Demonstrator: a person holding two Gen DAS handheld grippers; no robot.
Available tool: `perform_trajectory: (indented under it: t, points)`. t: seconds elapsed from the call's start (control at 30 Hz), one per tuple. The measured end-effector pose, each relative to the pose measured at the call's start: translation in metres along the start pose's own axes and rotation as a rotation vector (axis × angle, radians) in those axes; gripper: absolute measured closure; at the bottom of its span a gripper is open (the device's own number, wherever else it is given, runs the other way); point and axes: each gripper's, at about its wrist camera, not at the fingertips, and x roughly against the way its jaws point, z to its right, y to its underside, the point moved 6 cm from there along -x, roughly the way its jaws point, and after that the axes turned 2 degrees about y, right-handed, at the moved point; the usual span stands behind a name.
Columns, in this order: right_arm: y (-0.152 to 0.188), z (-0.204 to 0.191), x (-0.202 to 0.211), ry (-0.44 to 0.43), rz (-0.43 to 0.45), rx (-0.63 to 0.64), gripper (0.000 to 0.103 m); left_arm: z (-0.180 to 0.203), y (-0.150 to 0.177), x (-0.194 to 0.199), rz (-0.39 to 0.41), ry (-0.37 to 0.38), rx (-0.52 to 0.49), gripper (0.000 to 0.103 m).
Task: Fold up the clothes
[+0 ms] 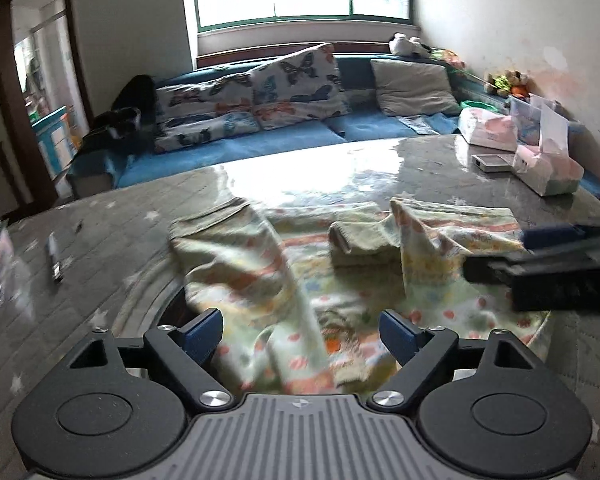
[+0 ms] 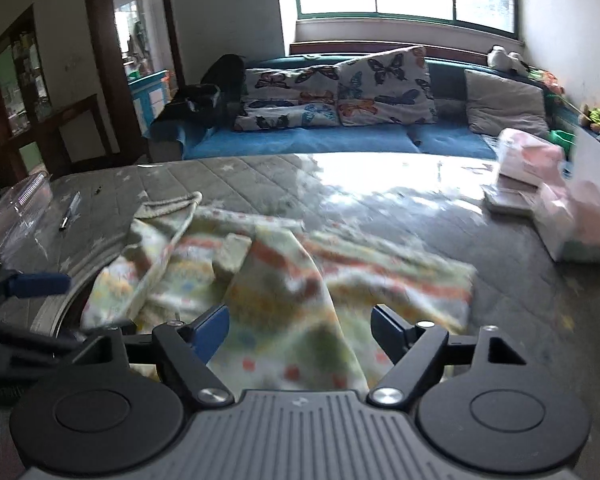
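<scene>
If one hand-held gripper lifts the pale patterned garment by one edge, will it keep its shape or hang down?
The pale patterned cloth garment will probably hang limp: it already lies in soft folds and wrinkles. It seems light, since thin ridges stand up by themselves. It may slide easily, because the grey table top looks glossy.

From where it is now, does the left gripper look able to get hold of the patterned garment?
Probably yes. The left gripper is open with the garment bunched right between and ahead of its fingers, nothing lying on top. The right gripper is open too, off to the side.
</scene>
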Motion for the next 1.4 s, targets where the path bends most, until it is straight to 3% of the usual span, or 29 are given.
perform_trajectory:
  t: [0.17, 0.27, 0.33, 0.4, 0.5, 0.53, 0.57, 0.67, 0.7, 1.1, 1.4]
  points:
    - [-0.014, -0.002, -0.036, -0.033, -0.027, 0.005, 0.030, -0.004, -0.003, -0.027, -0.046, -0.003, 0.002, 0.028]
    - [-0.017, 0.001, -0.056, -0.037, -0.051, 0.005, 0.030, -0.008, 0.000, -0.036, -0.069, 0.007, 0.009, 0.048]
    - [-0.017, 0.004, -0.068, -0.034, -0.068, 0.005, 0.030, -0.012, 0.003, -0.040, -0.081, 0.012, 0.015, 0.070]
    - [-0.013, 0.006, -0.077, -0.046, -0.093, -0.001, 0.035, -0.017, 0.005, -0.038, -0.080, 0.022, 0.031, 0.085]
    - [-0.007, 0.005, -0.077, -0.078, -0.099, -0.004, 0.048, -0.025, 0.009, -0.036, -0.078, 0.035, 0.057, 0.096]
    - [-0.006, 0.004, -0.076, -0.085, -0.098, 0.001, 0.055, -0.028, 0.009, -0.033, -0.072, 0.032, 0.067, 0.097]
    - [-0.005, 0.003, -0.074, -0.090, -0.097, 0.006, 0.069, -0.031, 0.009, -0.030, -0.066, 0.029, 0.078, 0.098]
    - [-0.003, 0.004, -0.065, -0.089, -0.093, -0.007, 0.090, -0.040, 0.010, -0.021, -0.047, 0.020, 0.110, 0.100]
    - [-0.003, 0.006, -0.061, -0.092, -0.085, -0.016, 0.092, -0.044, 0.011, -0.017, -0.040, 0.015, 0.120, 0.101]
    - [-0.006, 0.037, 0.037, -0.066, 0.111, -0.109, 0.095, -0.090, 0.040, 0.043, 0.014, -0.068, 0.231, 0.101]
    - [0.031, 0.091, 0.112, 0.013, 0.189, -0.223, 0.097, -0.097, 0.088, 0.086, -0.015, -0.062, 0.298, 0.102]
